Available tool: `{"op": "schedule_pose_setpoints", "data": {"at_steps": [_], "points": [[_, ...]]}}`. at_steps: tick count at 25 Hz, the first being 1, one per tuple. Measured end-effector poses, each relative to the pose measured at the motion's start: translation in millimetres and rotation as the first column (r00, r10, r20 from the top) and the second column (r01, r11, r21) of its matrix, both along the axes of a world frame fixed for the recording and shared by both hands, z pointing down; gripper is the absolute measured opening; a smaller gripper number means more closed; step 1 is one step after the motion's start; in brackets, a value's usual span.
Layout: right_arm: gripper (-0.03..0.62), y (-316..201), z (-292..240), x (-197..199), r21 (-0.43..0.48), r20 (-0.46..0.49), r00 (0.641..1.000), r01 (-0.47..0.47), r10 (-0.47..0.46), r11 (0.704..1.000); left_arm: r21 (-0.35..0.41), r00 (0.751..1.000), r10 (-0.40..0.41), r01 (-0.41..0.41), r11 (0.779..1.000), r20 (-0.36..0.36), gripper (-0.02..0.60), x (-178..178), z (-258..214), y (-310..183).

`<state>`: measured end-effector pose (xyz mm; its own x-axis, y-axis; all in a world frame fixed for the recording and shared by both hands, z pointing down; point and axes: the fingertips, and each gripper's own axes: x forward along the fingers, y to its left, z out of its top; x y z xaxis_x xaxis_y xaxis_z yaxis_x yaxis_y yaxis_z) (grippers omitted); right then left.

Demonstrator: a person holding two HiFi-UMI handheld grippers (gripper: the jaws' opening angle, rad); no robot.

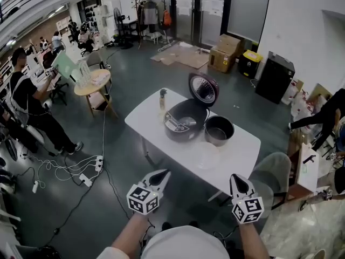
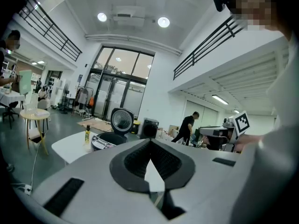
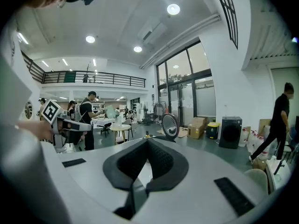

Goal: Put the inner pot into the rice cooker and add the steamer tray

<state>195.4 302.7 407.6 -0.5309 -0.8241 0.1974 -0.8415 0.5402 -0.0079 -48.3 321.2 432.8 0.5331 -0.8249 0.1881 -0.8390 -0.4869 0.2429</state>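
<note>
A small bottle point(image 1: 161, 100) stands upright near the far-left corner of the white tabletop point(image 1: 148, 117). Left of the tabletop is a round wooden table point(image 1: 92, 85). Beyond it are flattened cardboard point(image 1: 180, 54), cardboard boxes point(image 1: 225, 52), a yellow-lidded bin point(image 1: 249, 62) and a black cabinet point(image 1: 275, 77). White power strips point(image 1: 91, 171) lie on the floor to its near left.

- A dark grey floor point(image 1: 140, 85) spread through the large open room, glossy under the lights.
- A white table point(image 1: 144, 117) stood mid-floor, and a small round table point(image 1: 89, 93) stood well apart to its left.
- Tall glass doors point(image 1: 186, 9) lined the far wall, with flattened cardboard point(image 1: 180, 55) and cardboard boxes point(image 1: 225, 52) near them.
- A black cabinet point(image 1: 275, 77) stood by the white wall.
- Round ceiling lights point(image 2: 163, 22) shone above a railed mezzanine point(image 3: 93, 78).
- White cables and power strips point(image 1: 86, 174) trailed across the floor.
</note>
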Motion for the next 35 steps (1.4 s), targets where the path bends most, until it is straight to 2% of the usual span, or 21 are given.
{"op": "schedule_pose_setpoints", "data": {"at_steps": [7, 14, 19, 27, 35], "points": [[0.012, -5.1, 0.0, 4.8, 0.011, 0.001, 1.000, 0.005, -0.005, 1.000, 0.000, 1.000, -0.008, 0.008, 1.000, 0.006, 0.015, 7.9, 0.4, -3.8], [0.092, -11.7, 2.4, 12.7, 0.007, 0.024, 1.000, 0.016, -0.016, 1.000, -0.002, 0.999, -0.032, 0.032, 0.999, 0.011, 0.044, 13.3, 3.9, -5.0], [0.127, -15.0, 6.0, 19.6, 0.002, 0.030, 0.999, 0.036, -0.036, 0.999, -0.009, 0.999, -0.049, 0.049, 0.999, 0.003, 0.090, 20.0, 6.7, -6.5], [0.173, -16.8, 10.7, 37.3, -0.008, 0.027, 0.998, 0.058, -0.058, 0.998, -0.020, 0.998, -0.067, 0.067, 0.998, 0.007, 0.207, 35.6, 11.1, -3.8], [0.193, -23.7, 19.5, 62.1, -0.019, 0.028, 0.997, 0.078, -0.077, 0.997, -0.031, 0.996, -0.094, 0.094, 0.995, 0.007, 0.229, 50.2, 18.4, -6.8]]}}
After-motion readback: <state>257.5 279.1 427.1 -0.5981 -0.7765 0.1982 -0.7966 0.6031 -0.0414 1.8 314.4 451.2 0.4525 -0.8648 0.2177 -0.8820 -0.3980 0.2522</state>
